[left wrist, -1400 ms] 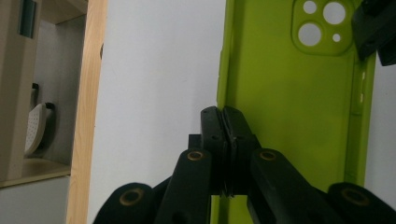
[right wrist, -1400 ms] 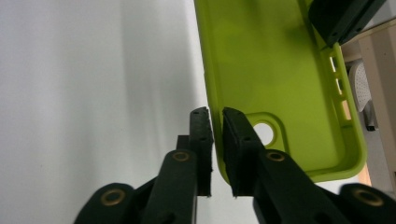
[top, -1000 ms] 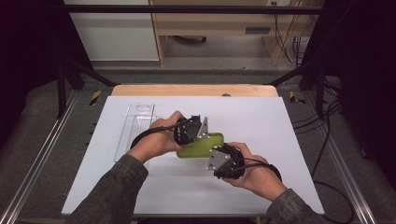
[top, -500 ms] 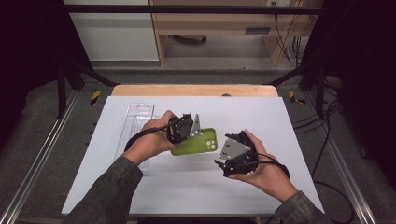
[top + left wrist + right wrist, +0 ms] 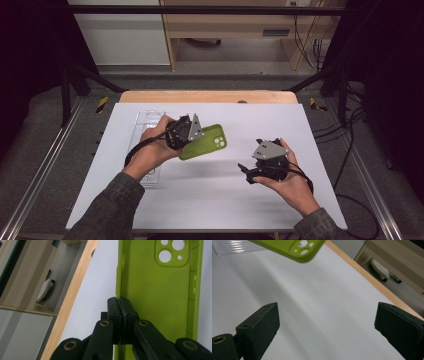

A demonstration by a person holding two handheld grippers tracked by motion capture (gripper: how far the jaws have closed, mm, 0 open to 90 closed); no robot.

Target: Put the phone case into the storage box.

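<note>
At the table's left a clear plastic tray (image 5: 148, 131) lies on the white tabletop (image 5: 210, 200). Just right of it, my left gripper (image 5: 186, 134) pinches one side wall of a lime-green phone case (image 5: 160, 297), holding it off the surface. The case looks light and bendy, so the rim by the camera cutout seems the firmer hold. At right, my right gripper (image 5: 250, 174) hangs well apart, jaws spread wide, empty.

White mat (image 5: 210, 200) on table; wooden edge (image 5: 207, 96); cables (image 5: 350, 150) right.
</note>
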